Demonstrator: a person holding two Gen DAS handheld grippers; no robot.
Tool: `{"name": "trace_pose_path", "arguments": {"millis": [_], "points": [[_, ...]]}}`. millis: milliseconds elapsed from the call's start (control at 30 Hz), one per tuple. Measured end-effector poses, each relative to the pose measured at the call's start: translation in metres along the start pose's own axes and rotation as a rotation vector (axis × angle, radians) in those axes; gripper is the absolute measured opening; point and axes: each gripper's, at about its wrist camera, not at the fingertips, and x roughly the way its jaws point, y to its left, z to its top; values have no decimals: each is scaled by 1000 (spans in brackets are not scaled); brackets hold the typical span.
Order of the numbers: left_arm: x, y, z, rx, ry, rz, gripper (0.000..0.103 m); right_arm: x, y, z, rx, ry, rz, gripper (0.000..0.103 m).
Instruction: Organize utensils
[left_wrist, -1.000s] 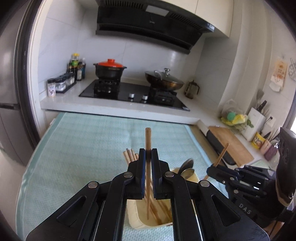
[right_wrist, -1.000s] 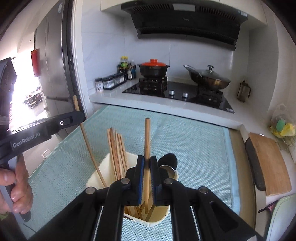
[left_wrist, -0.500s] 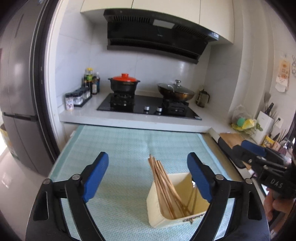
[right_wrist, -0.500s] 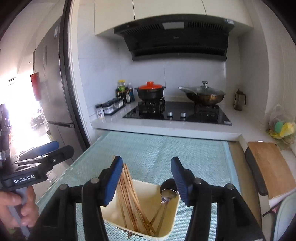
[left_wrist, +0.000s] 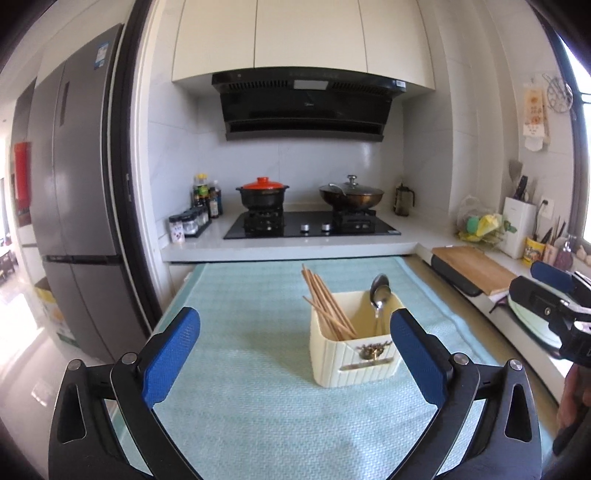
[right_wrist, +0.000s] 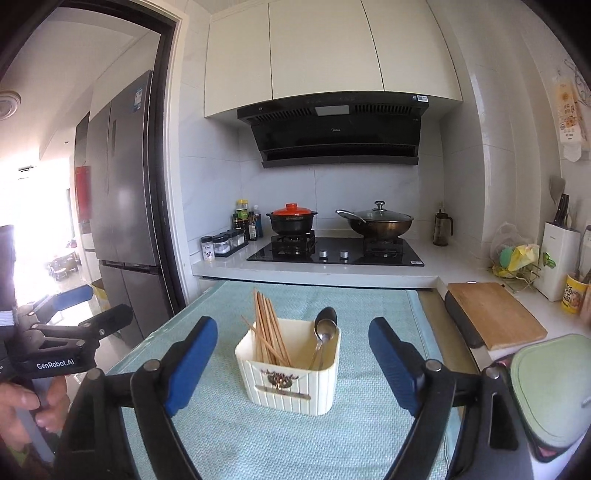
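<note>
Nearest the cameras, the left gripper (left_wrist: 295, 354) and the right gripper (right_wrist: 291, 363) both stand with blue-padded fingers (left_wrist: 171, 356) spread wide and nothing between them. Each hangs above the pale green mat (right_wrist: 236, 435) covering the surface, short of the holder and apart from it.

Beyond the fingers, the cream utensil holder (right_wrist: 291, 373) stands upright on the mat. Wooden chopsticks (right_wrist: 267, 332) lean bundled in its left part; two spoons (right_wrist: 325, 328) stand bowl-up in its right part. No loose utensil shows on the mat in either view.

Judgement: sorting appears complete or nearly so, and the step in hand is withdrawal. To do it well, lift both grippers straight up and back with fingers kept apart, so no pad catches a chopstick tip or the holder's rim. The holder looks light and could tip if nudged. Check the mat edges outside these views for stragglers before finishing.

Farther off, the hob (left_wrist: 312, 225) carries a red-lidded pot (left_wrist: 263, 192) and a wok (left_wrist: 351, 194); a cutting board (right_wrist: 495, 314) lies to the right.
</note>
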Motion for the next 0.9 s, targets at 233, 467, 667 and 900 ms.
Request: {"name": "trace_pose_path", "arguments": {"millis": [233, 467, 667, 900], "points": [[-11, -15, -13, 50, 40, 3, 103, -17, 13, -27, -27, 35, -21, 86], [-21, -15, -21, 39, 95, 21, 103, -26, 6, -34, 58, 53, -21, 86], [-36, -12, -29, 4, 116, 10, 103, -29, 13, -38, 42, 94, -39, 86], [-42, -8, -31, -8, 145, 4, 103, -42, 31, -36, 20, 111, -9, 86]]}}
